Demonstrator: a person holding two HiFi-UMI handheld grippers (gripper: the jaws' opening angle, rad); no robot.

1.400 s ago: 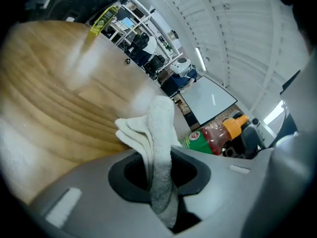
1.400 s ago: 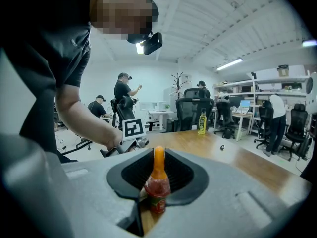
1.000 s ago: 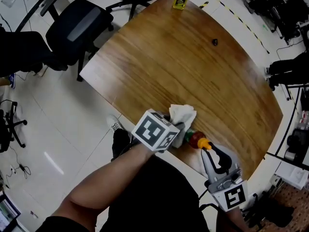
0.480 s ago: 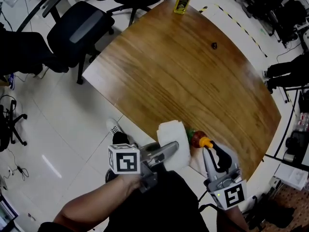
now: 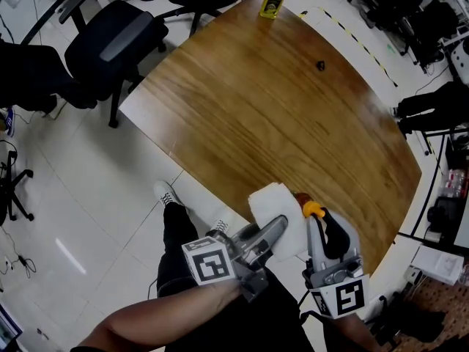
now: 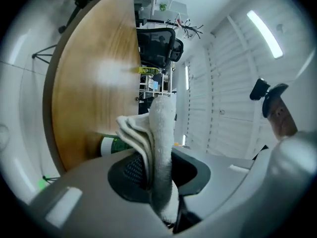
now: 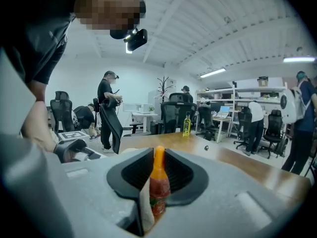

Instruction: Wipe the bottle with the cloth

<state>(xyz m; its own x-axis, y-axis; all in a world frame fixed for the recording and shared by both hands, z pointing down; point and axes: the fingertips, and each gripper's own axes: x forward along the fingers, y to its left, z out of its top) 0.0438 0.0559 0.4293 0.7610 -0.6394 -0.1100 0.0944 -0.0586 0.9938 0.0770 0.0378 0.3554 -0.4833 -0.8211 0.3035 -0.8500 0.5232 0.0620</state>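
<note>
One red, orange-capped bottle (image 7: 157,191)

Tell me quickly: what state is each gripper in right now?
Left gripper: closed, holding the cloth.
Right gripper: closed, holding the bottle.

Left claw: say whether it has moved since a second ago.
Yes: the left claw, gripping the cloth, pulled back from the table edge toward the person.
</note>
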